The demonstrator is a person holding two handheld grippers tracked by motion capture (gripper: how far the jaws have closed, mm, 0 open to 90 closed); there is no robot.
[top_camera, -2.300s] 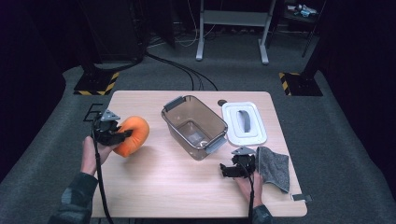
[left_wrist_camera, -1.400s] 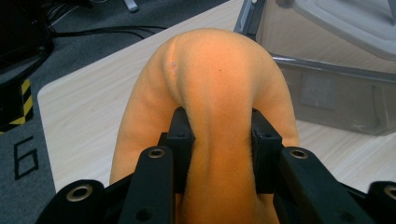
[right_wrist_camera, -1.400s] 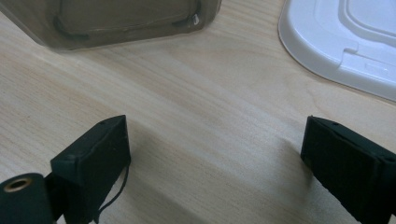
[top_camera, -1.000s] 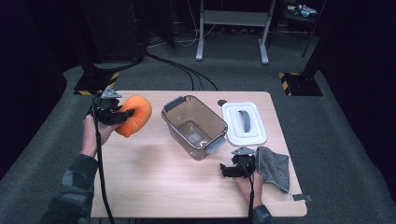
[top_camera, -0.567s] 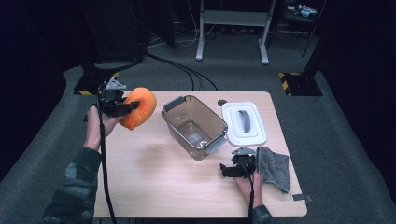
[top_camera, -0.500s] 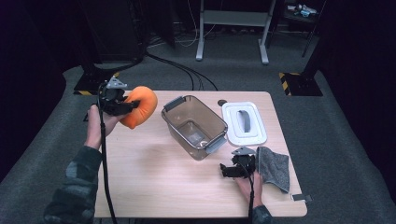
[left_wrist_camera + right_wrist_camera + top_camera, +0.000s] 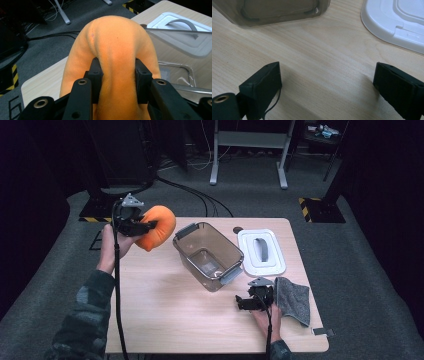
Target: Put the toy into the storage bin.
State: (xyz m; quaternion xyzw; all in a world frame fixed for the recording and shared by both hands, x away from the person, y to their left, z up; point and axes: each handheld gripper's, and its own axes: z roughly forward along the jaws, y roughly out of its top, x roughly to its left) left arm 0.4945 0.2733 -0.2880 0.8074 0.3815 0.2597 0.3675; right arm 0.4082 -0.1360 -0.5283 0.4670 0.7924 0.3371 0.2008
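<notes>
1. Two grippers are at work over one wooden table (image 7: 165, 310). The left gripper (image 7: 134, 224) pinches an orange cushion (image 7: 156, 226); in the left gripper view its black jaws dent the soft cushion (image 7: 112, 50) on both sides, so the grip looks firm.
2. Change noted: two seconds back the cushion sat low over the table's left part. It has since been lifted and carried toward the far left corner, and now hangs in the air just left of the bin (image 7: 207, 254).
3. The jaw opening has held steady through the lift, with no sign of slip.
4. The right gripper (image 7: 248, 301) has not moved. It rests on the table near the front edge, jaws spread wide with only bare wood between them, as the right gripper view confirms.
5. The clear bin stands open and mostly empty at centre. Its white lid (image 7: 261, 252) lies flat just to its right, handle up. A grey cloth (image 7: 292, 299) lies beside the right gripper.
6. Judgement: the lift has cleared the bin's rim, so the work appears to be packing the cushion into the bin. The next move should be a short carry to the right, then a lowering.
7. Risk: the cushion looks nearly as wide as the bin mouth, so it may catch on the rim.
</notes>
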